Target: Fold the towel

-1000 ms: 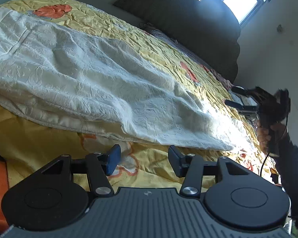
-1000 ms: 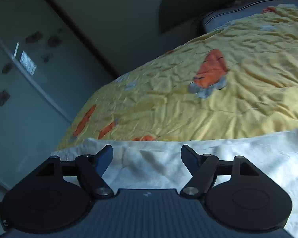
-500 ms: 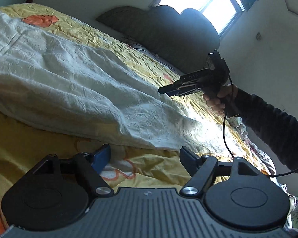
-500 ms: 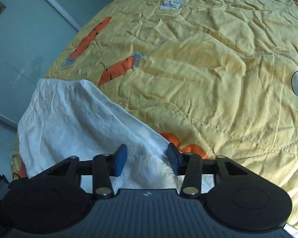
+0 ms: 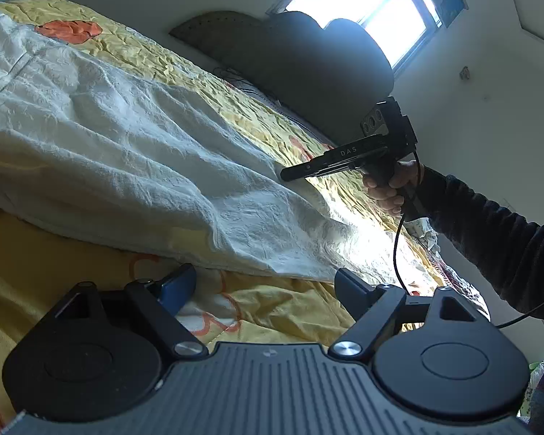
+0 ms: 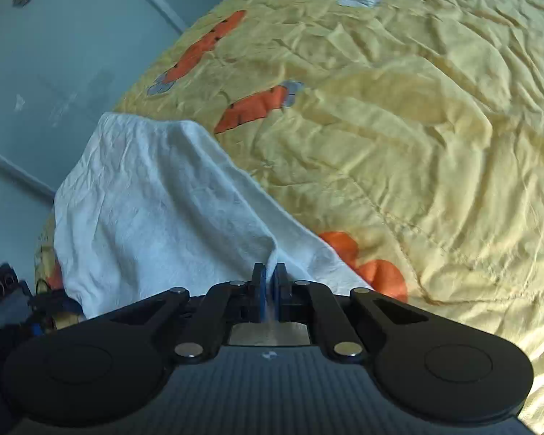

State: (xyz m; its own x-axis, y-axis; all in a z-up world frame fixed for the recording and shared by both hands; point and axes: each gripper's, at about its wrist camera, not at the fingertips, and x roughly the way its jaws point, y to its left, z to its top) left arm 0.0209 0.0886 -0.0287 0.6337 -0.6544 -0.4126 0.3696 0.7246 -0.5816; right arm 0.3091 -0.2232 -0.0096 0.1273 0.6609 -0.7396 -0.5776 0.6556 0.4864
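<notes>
A white textured towel [image 5: 127, 145] lies spread and rumpled across a yellow bedspread [image 5: 272, 311]. My left gripper [image 5: 264, 282] hovers low over the bedspread just short of the towel's near edge. Its jaws are opening, with only bedspread showing between them. My right gripper [image 6: 270, 275] is shut on the towel [image 6: 156, 210], a raised ridge of cloth pinched between its blue pads. In the left wrist view that right gripper [image 5: 284, 174] meets the towel's far edge, held by a person's hand [image 5: 391, 185] in a dark sleeve.
The yellow bedspread [image 6: 399, 127] with orange patches stretches wide to the right of the towel. A dark headboard [image 5: 308, 72] stands at the far end under a bright window [image 5: 373, 3]. A pale panelled wall [image 6: 54, 54] runs along the bed's left side. A cable [image 5: 399, 250] hangs from the right gripper.
The right gripper swung down onto the towel's edge and its jaws closed on a fold of cloth. The left gripper's jaws spread wider while it stayed near the towel's near edge.
</notes>
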